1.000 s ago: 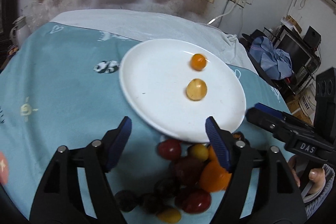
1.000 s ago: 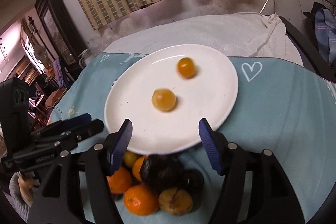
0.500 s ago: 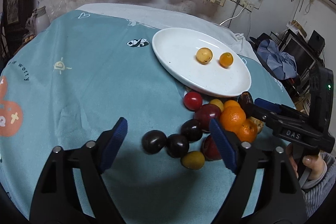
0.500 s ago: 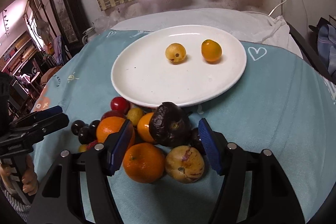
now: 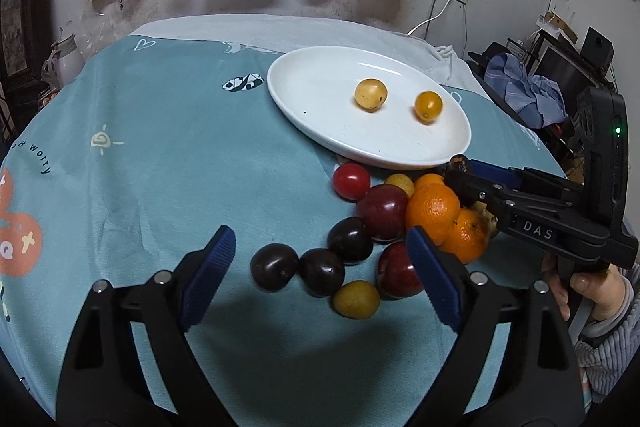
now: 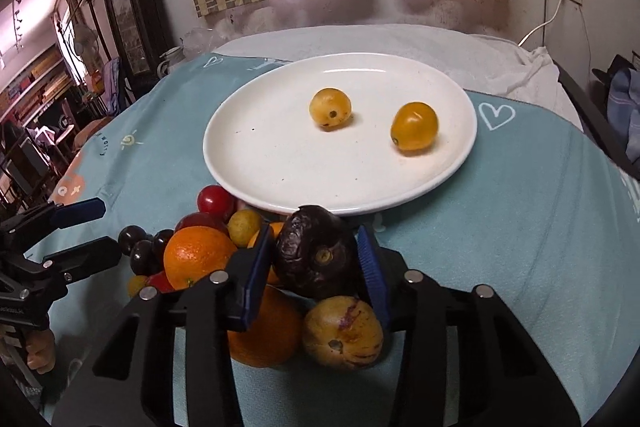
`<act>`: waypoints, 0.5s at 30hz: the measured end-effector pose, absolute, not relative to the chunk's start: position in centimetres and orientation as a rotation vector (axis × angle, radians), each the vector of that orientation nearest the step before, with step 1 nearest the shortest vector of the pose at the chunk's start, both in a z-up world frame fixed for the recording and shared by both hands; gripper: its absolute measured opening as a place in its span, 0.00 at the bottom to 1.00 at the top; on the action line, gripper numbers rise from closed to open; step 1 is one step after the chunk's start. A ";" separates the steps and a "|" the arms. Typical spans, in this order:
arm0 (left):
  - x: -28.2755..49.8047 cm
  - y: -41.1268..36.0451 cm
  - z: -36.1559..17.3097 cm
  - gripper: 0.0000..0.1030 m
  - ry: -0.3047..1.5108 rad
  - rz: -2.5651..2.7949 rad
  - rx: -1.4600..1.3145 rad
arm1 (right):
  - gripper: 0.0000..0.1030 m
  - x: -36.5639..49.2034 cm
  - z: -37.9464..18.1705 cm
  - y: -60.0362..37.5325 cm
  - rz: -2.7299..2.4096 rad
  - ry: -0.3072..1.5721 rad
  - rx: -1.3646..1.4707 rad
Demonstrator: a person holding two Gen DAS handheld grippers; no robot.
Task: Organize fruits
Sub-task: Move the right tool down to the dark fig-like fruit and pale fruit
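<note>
We see the teal printed cloth (image 5: 168,155) spread widest in the left wrist view, while the right wrist view alone shows the wrinkled dark purple fruit (image 6: 314,257) up close. The round, glossy white plate (image 5: 320,107) lies on the cloth, carrying a pale yellow fruit (image 5: 371,95) and an orange-yellow one (image 5: 428,105), set apart. Just before the plate's near rim sits the fruit pile: a pebbled orange (image 5: 433,212), a red plum (image 5: 383,212), smooth dark plums (image 5: 274,266) and a small red tomato (image 5: 351,181).

The right gripper (image 6: 316,275) has its jaws just closing — the blue ribbed pads stand at either side of the wrinkled fruit, and we cannot tell whether both press it. From the left view that fruit is nearly hidden behind the gripper's black body. A speckled tan fruit (image 6: 342,333) lies under it.

The left gripper (image 5: 320,267) has been opening and stands wide and empty over the dark plums. Only part of a hand (image 5: 592,291) shows, gripping the right tool.
</note>
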State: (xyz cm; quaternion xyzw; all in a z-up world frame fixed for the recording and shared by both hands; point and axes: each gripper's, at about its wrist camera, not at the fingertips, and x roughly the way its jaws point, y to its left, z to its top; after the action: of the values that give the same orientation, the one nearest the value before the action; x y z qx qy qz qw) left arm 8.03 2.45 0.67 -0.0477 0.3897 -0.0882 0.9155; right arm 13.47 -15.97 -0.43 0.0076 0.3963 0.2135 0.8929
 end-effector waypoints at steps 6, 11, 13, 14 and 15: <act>7.5 1.6 0.9 0.87 0.772 -0.210 -0.072 | 0.22 12.6 1.2 -17.7 0.483 0.828 0.108; 6.8 -1.1 1.0 0.87 0.749 -0.233 0.027 | 0.23 12.7 0.9 -17.7 0.512 0.846 0.126; 6.5 -1.8 1.0 0.88 0.734 -0.234 0.064 | 0.23 12.8 0.6 -17.1 0.513 0.855 0.092; 6.3 -2.0 1.1 0.89 0.727 -0.234 0.079 | 0.26 12.7 0.4 -16.7 0.497 0.847 0.057; 6.2 -2.2 1.1 0.90 0.722 -0.236 0.090 | 0.28 12.7 0.3 -16.5 0.485 0.839 0.033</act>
State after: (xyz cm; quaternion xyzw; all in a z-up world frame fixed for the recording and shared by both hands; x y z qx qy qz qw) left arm 6.25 -2.21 1.11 0.0441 0.3521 -0.1150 0.9278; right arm 12.68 -16.47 0.31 0.0160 0.4034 0.2331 0.8847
